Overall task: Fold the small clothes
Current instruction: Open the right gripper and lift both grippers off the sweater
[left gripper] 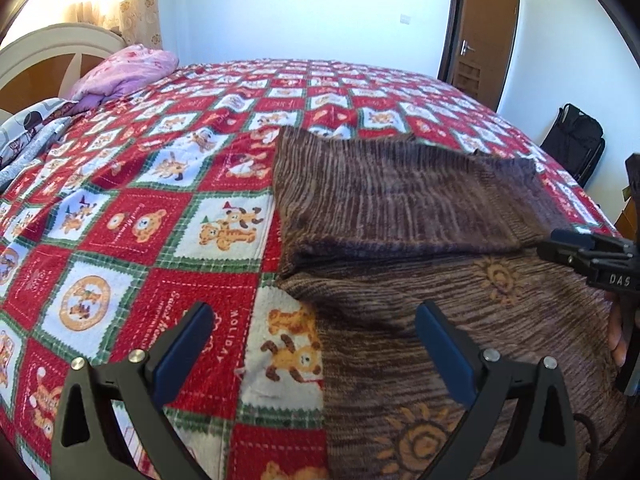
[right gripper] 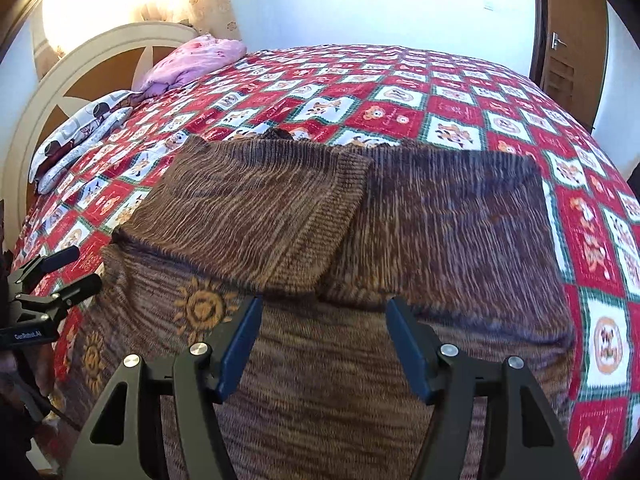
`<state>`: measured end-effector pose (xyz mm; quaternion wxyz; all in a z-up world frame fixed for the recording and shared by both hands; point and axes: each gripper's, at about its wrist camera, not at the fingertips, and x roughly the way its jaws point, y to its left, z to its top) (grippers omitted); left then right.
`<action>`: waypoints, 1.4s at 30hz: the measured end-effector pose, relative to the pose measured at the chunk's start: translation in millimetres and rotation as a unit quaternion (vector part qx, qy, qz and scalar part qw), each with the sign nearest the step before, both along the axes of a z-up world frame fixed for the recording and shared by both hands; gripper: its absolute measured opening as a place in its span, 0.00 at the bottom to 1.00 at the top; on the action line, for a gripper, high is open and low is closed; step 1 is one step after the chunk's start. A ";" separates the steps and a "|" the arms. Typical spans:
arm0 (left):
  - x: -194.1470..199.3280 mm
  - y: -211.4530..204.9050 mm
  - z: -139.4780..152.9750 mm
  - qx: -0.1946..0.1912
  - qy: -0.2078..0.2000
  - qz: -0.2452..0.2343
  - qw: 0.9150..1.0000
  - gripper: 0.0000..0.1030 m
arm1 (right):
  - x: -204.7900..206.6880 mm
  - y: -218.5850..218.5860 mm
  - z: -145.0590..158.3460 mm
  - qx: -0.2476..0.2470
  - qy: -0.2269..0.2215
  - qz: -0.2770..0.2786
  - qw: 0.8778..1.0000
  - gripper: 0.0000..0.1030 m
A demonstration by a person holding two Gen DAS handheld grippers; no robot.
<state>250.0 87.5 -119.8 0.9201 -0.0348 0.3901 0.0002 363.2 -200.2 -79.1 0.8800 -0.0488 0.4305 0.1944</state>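
Observation:
A brown striped knit sweater (left gripper: 420,320) with orange sun motifs lies flat on the bed, both sleeves folded in across its upper part (right gripper: 320,216). My left gripper (left gripper: 316,322) is open and empty, hovering over the sweater's left edge. My right gripper (right gripper: 324,312) is open and empty above the sweater's middle, just below the folded sleeves. The right gripper also shows at the right edge of the left wrist view (left gripper: 560,250), and the left gripper at the left edge of the right wrist view (right gripper: 80,268).
The bed is covered by a red, white and green bear-print blanket (left gripper: 160,208). Pink bedding (left gripper: 128,70) and a patterned pillow (right gripper: 80,132) lie by the white headboard (right gripper: 80,64). A brown door (left gripper: 484,32) and a black bag (left gripper: 576,140) stand beyond the bed.

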 end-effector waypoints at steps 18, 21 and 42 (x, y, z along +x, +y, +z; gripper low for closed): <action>-60.1 -17.7 28.8 0.024 -0.050 -0.003 0.998 1.00 | -58.6 -12.2 0.2 0.021 0.011 0.002 1.000 0.64; -76.2 -16.9 36.7 0.042 -0.065 0.003 0.997 1.00 | -71.5 -14.0 3.2 0.019 0.005 0.005 1.000 0.64; -167.2 -2.4 36.2 0.017 -0.071 -0.017 0.997 1.00 | -159.5 -23.6 12.7 0.000 -0.002 0.042 0.999 0.64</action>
